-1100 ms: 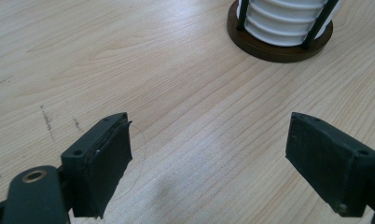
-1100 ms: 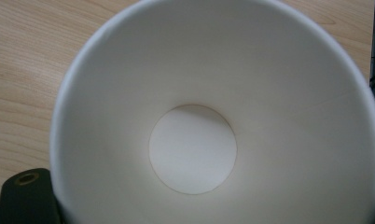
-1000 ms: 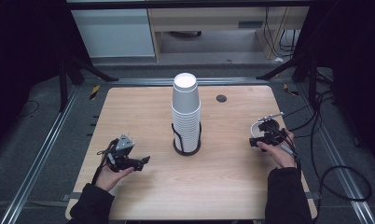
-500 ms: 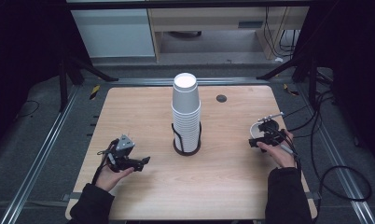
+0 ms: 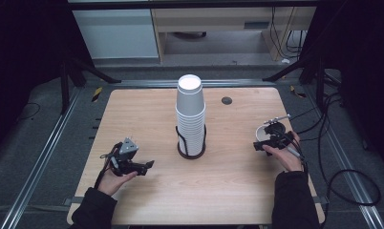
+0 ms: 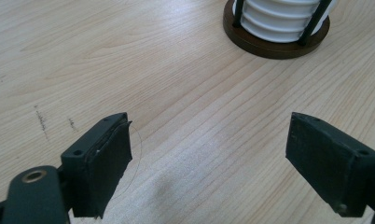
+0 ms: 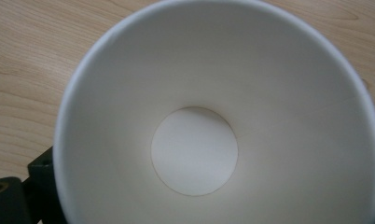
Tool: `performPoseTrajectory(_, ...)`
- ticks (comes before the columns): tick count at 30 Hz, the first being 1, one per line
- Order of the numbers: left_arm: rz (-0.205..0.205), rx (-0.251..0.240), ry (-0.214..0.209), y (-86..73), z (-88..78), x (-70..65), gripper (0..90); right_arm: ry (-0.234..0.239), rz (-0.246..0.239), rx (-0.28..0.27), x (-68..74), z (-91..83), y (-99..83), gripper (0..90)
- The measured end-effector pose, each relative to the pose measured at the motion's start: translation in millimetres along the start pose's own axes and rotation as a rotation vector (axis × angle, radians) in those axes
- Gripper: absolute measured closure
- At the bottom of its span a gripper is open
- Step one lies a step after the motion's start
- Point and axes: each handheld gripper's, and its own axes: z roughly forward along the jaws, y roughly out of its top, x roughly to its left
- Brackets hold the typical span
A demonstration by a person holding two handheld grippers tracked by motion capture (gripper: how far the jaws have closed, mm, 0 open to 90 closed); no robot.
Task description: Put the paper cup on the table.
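White cup: a paper cup sits in the right gripper, its open mouth facing that gripper's camera so the round bottom shows inside; in the high view it lies at the right side of the surface, near the edge, as a pale rim by the hand.
Right gripper: held in the person's right hand, low over the surface; one black jaw shows at the cup's lower left wall, touching it. The other jaw is hidden behind the cup, so the grip looks closed on the cup, though the far pad cannot be seen.
Cup stack: a tall column of white cups stands upright, mouths down, at the middle of the surface, well apart from the held cup.
Holder: the stack sits in a dark round base with thin black uprights; its edge and the lowest cup rims show at the top of the left gripper view.
Left gripper: held in the left hand at the left front of the surface, jaws spread wide with bare wood between them, nothing held; it points toward the holder.
Surface: light wood, with a small dark round spot behind the stack, to its right.
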Motion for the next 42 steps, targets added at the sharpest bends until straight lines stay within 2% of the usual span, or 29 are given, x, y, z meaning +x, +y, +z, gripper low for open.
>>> performPoseTrajectory(11, 0.005, 0.005, 0.002, -0.1, -1.2, -0.5, 13.5, 0.011, 0.000, -0.001, 2.2, -7.7, -1.7, 1.5)
performPoseTrajectory(17, 0.005, 0.001, 0.003, 0.1, -2.5, -0.2, 13.4, -0.017, -0.015, 0.021, 5.2, -10.2, -4.8, 1.2)
performPoseTrajectory(24, 0.007, -0.007, 0.001, 0.3, -4.1, -1.2, 13.4, -0.006, -0.001, 0.025, 6.4, -16.9, -10.8, 1.2)
performPoseTrajectory(33, 0.011, -0.013, 0.008, 0.8, -7.4, -0.7, 13.4, -0.008, -0.003, 0.035, 9.0, -33.2, -31.7, 0.7)
performPoseTrajectory(42, -0.003, -0.020, 0.029, -1.0, -11.0, 4.8, 13.4, 0.009, -0.015, 0.006, 14.4, -54.8, -49.6, 0.3)
